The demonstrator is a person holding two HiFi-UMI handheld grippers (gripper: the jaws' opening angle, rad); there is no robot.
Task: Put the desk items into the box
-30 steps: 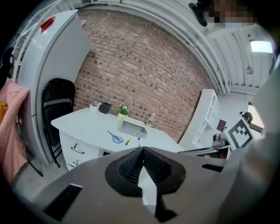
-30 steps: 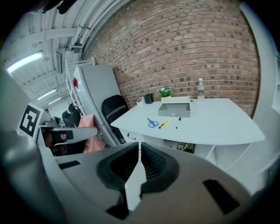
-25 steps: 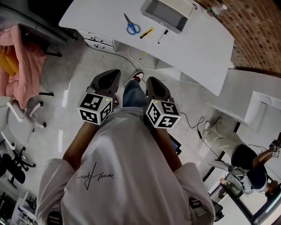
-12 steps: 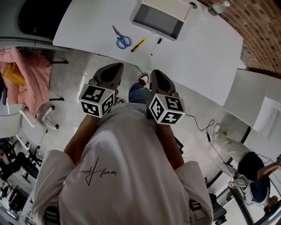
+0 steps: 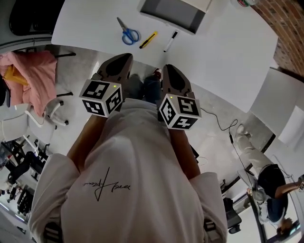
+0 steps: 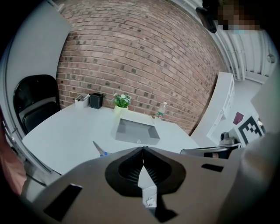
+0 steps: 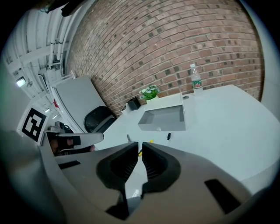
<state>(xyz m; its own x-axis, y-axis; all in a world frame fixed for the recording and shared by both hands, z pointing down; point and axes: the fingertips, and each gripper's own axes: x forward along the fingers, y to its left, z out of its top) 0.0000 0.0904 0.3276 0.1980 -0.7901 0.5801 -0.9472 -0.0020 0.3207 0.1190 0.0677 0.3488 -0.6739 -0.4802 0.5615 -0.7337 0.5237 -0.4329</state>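
On the white table (image 5: 228, 47) stands an open grey box (image 5: 175, 12), also seen as the box (image 6: 135, 130) and the box (image 7: 164, 117). In front of it lie blue-handled scissors (image 5: 128, 33), a yellow utility knife (image 5: 147, 40) and a black marker (image 5: 170, 42). My left gripper (image 5: 123, 60) and right gripper (image 5: 167, 70) hang side by side over the floor, short of the table's near edge. Both are shut and hold nothing. The left gripper (image 6: 142, 148) hides most of the scissors (image 6: 99, 149). The right gripper (image 7: 140, 144) points at the marker (image 7: 168, 136).
A potted plant (image 6: 121, 100), a black pen holder (image 6: 96, 100) and a water bottle (image 7: 196, 79) stand at the table's far side by a brick wall. A black chair (image 6: 33, 105) is at the left end. Another person (image 5: 266, 178) sits at the right.
The table and its items have drawn closer and slid towards the top of the head view. Both grippers have advanced towards the table's edge, still shut and side by side.
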